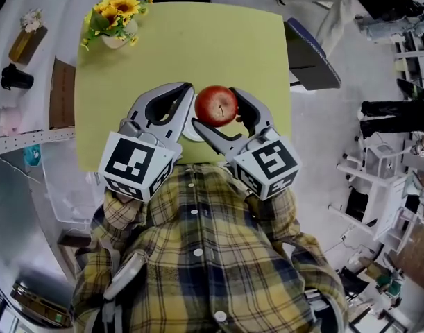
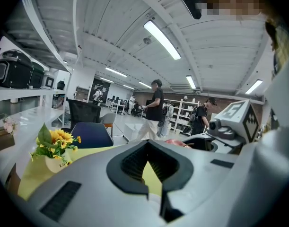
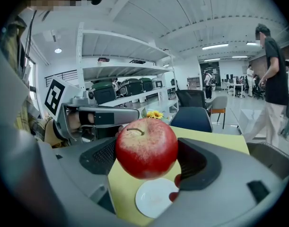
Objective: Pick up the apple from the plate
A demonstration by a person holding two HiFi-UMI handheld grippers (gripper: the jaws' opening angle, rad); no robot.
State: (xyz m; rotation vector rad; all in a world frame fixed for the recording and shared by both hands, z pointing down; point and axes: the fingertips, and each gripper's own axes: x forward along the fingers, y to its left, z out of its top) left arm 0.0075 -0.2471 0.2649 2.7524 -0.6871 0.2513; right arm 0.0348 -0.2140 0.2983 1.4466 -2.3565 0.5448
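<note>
One apple (image 1: pixel 216 105) sits clamped in the right gripper (image 3: pixel 146 161), above one white plate (image 3: pixel 153 198). Just left, the left gripper (image 1: pixel 186 91) has its jaws closed on nothing. One sunflower pot (image 1: pixel 114 21) stands far left on the yellow-green table (image 1: pixel 198 40), in a workshop with shelving.

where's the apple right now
The apple is held in the right gripper above the white plate, just right of the left gripper in the head view.

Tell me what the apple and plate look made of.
Apple: red, speckled skin with a soft sheen and a brown stem. It could be real fruit or a good plastic replica; I can't tell which. Plate: plain white, smooth, faintly glossy. Likely ceramic, possibly plastic.
</note>
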